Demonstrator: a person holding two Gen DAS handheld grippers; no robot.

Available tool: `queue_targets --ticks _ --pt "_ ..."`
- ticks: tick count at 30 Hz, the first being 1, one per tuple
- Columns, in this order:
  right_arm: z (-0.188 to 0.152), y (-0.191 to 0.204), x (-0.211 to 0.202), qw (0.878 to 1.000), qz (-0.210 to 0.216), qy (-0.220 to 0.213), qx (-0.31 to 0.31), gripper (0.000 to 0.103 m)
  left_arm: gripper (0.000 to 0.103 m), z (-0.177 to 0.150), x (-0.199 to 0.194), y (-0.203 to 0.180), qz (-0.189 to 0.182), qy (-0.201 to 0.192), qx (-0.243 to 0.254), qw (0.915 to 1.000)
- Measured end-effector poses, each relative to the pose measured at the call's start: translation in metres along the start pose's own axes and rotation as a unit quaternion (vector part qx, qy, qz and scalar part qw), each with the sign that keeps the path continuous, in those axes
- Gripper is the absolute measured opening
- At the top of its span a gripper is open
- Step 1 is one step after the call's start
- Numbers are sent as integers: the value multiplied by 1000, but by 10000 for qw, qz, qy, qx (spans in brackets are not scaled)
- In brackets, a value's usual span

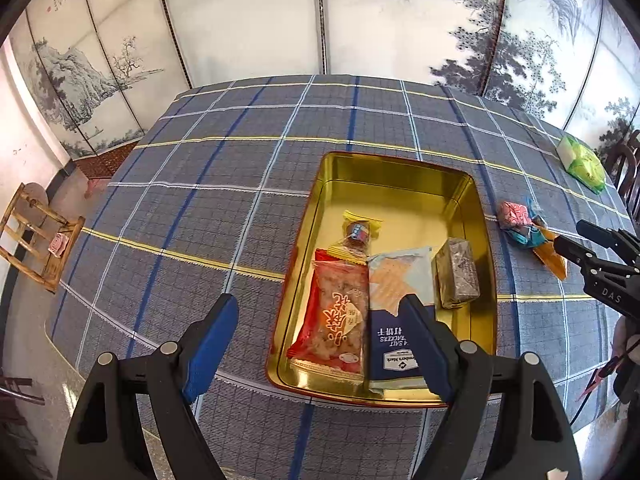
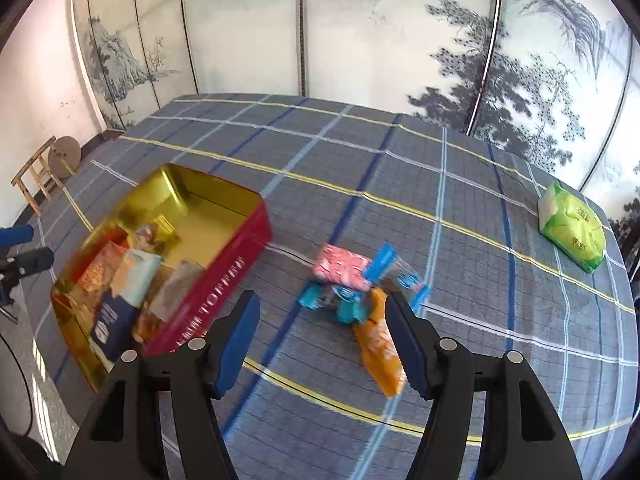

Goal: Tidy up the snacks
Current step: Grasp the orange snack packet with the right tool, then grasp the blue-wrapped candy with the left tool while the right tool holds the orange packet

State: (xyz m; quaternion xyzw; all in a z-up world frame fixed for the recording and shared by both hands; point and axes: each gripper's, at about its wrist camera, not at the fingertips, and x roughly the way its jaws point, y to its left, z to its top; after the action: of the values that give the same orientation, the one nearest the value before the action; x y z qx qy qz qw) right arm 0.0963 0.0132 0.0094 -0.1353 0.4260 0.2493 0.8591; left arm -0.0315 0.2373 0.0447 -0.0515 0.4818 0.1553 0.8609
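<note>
A gold tin (image 1: 400, 166) with a red outer wall (image 2: 224, 284) holds a red snack packet (image 1: 340, 312), a yellow-wrapped candy (image 1: 358, 232), a blue cracker packet (image 1: 390, 344) and a foil block (image 1: 456, 272). My left gripper (image 1: 320, 308) hovers open over the tin's near end, nothing between its fingers. To the right of the tin lies a small pile: a pink packet (image 2: 340, 268), blue wrappers (image 2: 348, 306) and an orange packet (image 2: 380, 356). My right gripper (image 2: 322, 304) stands open above that pile, gripping nothing; it also shows at the left wrist view's right edge (image 1: 570, 234).
A green packet (image 2: 572, 232) lies at the table's far right near the edge. The plaid tablecloth (image 2: 360, 152) covers the table. A painted folding screen (image 1: 360, 20) stands behind it. A wooden stool (image 1: 36, 240) is on the floor to the left.
</note>
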Motion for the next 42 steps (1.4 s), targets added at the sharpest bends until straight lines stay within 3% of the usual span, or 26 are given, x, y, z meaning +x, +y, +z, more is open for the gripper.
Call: queue_targets --ticks 7,14,16,18,21,27,32,37,42 --pt "-18 -41 32 9992 187 288 -219 66 79 8 5 -36 -206 55 250 9995" --pt "-22 -43 54 9983 378 188 -402 64 79 21 14 -78 -431 88 488 9978" --pt "-24 -41 57 9981 437 176 -387 60 79 25 17 -92 -499 92 567 9971" --pt "-29 -41 60 9984 429 149 -324 47 79 28 20 -108 -547 68 695 9961" --pt "-35 -44 58 9987 461 71 -207 45 79 32 25 -131 -650 84 897 9938" --pt "-55 -63 42 9999 90 -33 55 44 79 34 36 -172 -1021 134 1156 9879" --pt "-67 -107 34 9975 -336 -80 623 44 79 34 48 -198 -1379 246 1202 9828" --pt "-74 -147 29 9885 -914 -122 1195 44 78 31 62 -216 -1434 345 1299 9805" --pt "-76 -162 27 9840 -969 -125 1490 44 67 35 81 -222 -1352 484 1170 9827"
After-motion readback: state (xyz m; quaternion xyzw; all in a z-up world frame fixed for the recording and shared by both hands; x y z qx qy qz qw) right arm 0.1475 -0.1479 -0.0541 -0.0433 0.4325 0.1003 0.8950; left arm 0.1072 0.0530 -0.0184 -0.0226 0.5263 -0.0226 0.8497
